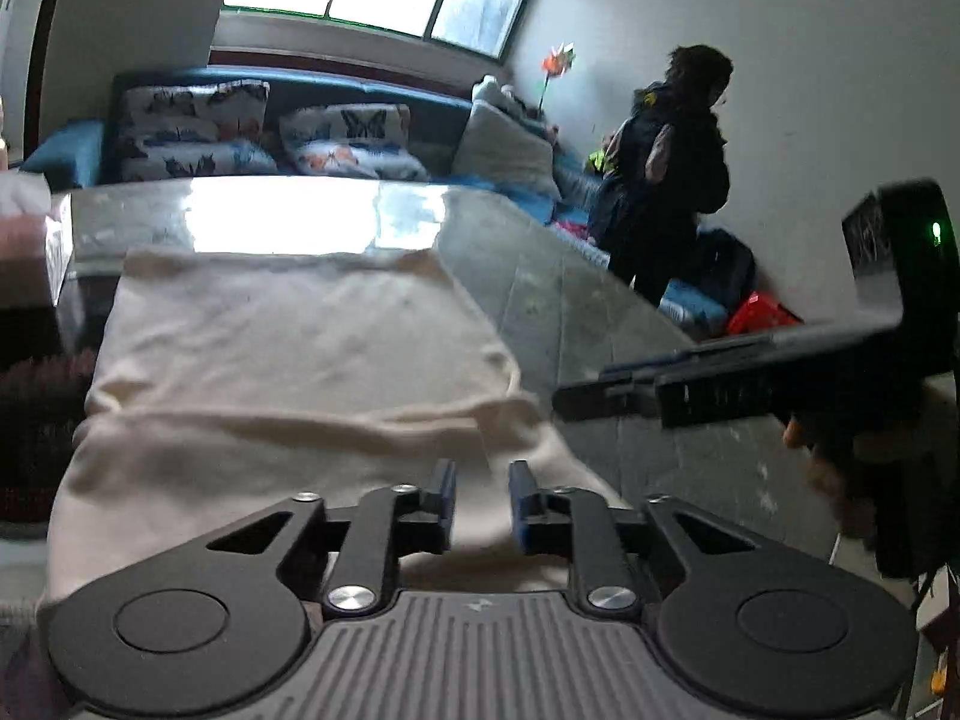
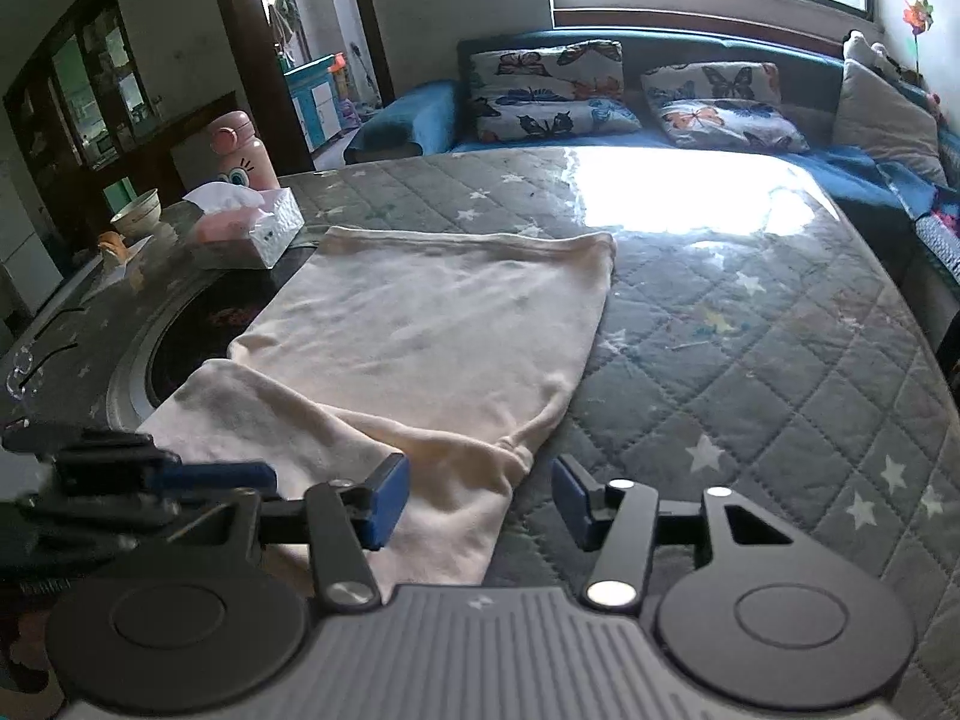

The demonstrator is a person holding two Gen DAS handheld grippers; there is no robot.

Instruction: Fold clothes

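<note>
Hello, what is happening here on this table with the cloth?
A person is folding clothes with a handheld gripper in each hand. A cream garment lies spread on the quilted star-patterned table cover, with one part already turned over at its near end. The left gripper hovers over the near edge, jaws slightly apart, holding nothing. The right gripper is open beside the garment's near corner. Neither has gripped the fabric.
</note>
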